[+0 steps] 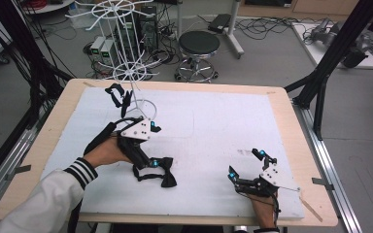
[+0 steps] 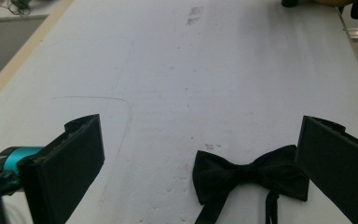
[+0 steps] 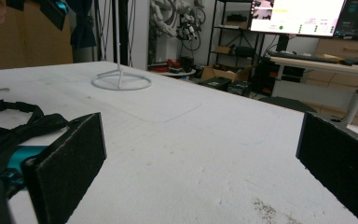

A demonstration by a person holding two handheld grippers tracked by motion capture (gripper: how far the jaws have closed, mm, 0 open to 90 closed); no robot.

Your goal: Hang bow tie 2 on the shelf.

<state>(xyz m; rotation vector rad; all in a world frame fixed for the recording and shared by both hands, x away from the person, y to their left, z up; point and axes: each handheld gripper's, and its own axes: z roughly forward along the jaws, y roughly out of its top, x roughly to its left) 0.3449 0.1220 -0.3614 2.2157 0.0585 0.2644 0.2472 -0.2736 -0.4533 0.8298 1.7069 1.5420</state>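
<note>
From the high view, my left tongs [image 1: 153, 145] hang over the white-covered table [image 1: 223, 126], jaws spread wide and holding nothing. The black bow tie [image 1: 162, 171] lies flat on the cover just beside and below them, its strap curling off to the left. My right tongs [image 1: 245, 164] sit near the table's right front, well apart from the tie, jaws also apart and empty. A white wire stand [image 1: 131, 68] rises at the far left with another dark item [image 1: 119, 95] hanging on it.

In the left gripper view, the bow tie [image 2: 249, 175] lies between my open jaws, close against the right one; I cannot tell if it touches.

In the right gripper view, my jaws gape over bare cover. The bow tie [image 3: 14, 126] lies off to the left, and the stand's ring base [image 3: 121, 81] sits farther back.
</note>
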